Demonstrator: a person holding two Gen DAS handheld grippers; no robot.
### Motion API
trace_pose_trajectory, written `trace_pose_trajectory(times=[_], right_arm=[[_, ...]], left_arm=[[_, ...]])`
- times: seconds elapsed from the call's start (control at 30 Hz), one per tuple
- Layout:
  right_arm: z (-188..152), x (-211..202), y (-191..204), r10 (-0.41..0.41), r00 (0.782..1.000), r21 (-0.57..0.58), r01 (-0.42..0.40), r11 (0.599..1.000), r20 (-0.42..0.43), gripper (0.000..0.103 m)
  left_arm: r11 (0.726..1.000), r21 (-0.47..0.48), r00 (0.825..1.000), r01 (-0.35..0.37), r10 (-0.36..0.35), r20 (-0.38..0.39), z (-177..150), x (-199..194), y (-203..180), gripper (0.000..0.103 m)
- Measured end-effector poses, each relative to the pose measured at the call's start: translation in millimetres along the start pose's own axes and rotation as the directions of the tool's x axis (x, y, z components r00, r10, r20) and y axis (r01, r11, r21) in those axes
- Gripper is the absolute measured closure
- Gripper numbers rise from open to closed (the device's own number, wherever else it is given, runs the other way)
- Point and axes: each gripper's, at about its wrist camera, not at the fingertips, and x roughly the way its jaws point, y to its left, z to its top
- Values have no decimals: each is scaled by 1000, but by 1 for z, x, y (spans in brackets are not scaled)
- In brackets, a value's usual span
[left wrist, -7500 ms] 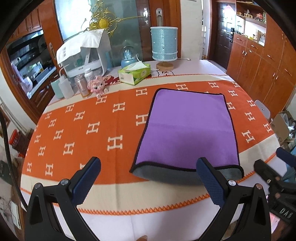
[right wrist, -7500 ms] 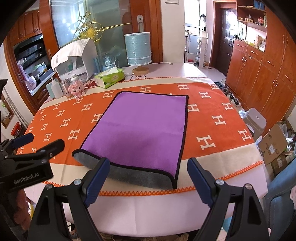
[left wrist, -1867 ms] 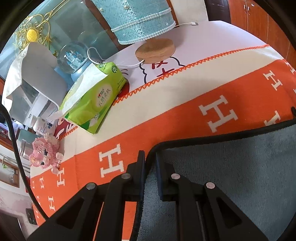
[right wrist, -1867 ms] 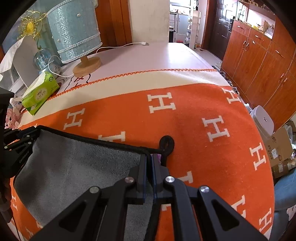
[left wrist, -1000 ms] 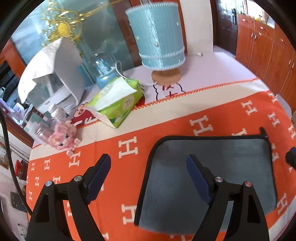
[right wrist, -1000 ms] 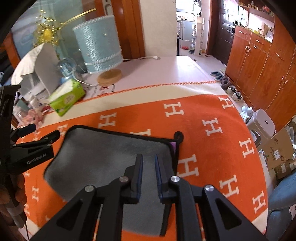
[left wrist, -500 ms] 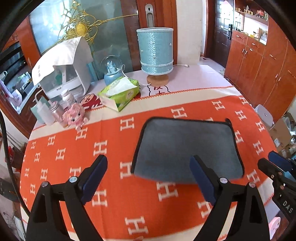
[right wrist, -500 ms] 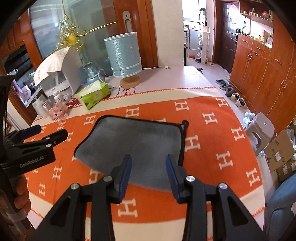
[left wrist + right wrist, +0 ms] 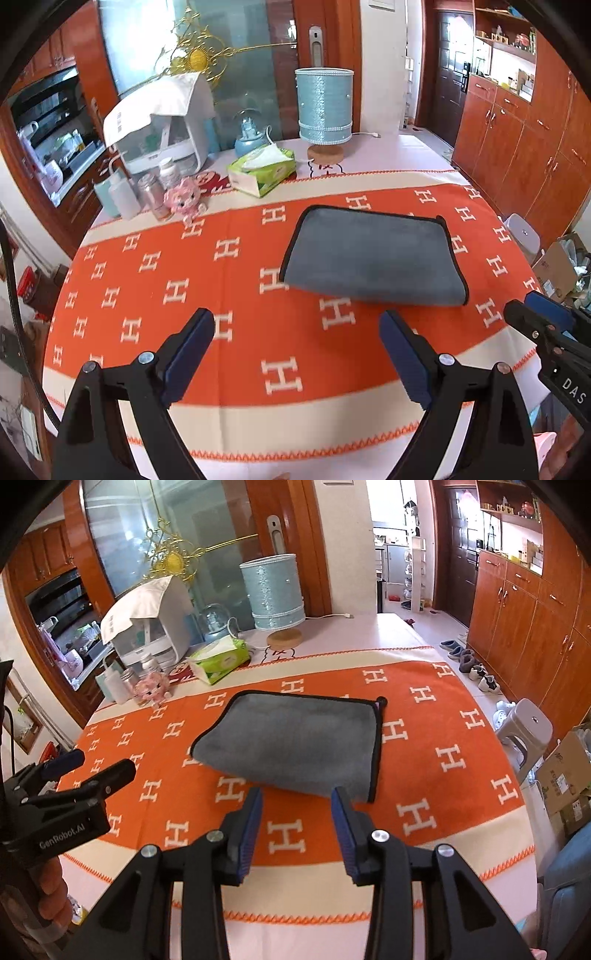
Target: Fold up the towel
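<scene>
The towel (image 9: 373, 254) is lying folded in half, grey side up, on the orange patterned tablecloth (image 9: 147, 266), with its black-bound edges roughly aligned and a hanging loop showing at its far right corner. The left gripper (image 9: 295, 345) is being held above the near part of the table with its jaws spread wide and nothing between them. The right gripper (image 9: 297, 819) is being held just short of the towel's near fold, its jaws parted more narrowly and likewise empty. If a second fold is being intended, trouble is judged most likely at the pick-up: only the top layer could be pinched, so that the halves are being peeled apart instead of lifted together. The tablecloth could also be caught along with the towel and dragged, disturbing the tissue pack (image 9: 262, 173) and small bottles (image 9: 147, 192) standing near the far edge. Uneven lifting by the two grippers could skew the edges
</scene>
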Motion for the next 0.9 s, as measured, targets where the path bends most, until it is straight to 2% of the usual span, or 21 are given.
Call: trace_pose_trajectory(times=[0.1, 0.27, 0.5, 0.7, 0.83, 0.9], right_arm=[[-11, -8, 5, 8, 1000, -5, -8, 1000, 7, 64], [-26, -17, 13, 33, 999, -10, -33, 999, 1, 64], [-44, -24, 23, 48, 999, -10, -48, 999, -6, 64], [-54, -35, 33, 27, 999, -34, -26, 999, 23, 64], [-63, -43, 38, 40, 998, -40, -38, 998, 53, 54], [-67, -45, 40, 46, 997, -43, -44, 998, 60, 52]], left_arm=[[999, -21, 1000, 26, -26, 0, -13, -11, 5, 11], [999, -42, 1000, 9, -8, 13, -30, -26, 12, 8], [996, -74, 999, 46, -46, 10, -50, -39, 21, 3], [996, -88, 999, 19, -16, 39, -62, -50, 24, 1], [994, -108, 999, 4, 1, 50, -68, -51, 27, 1], [993, -118, 999, 9, -5, 40, -71, -51, 28, 1]])
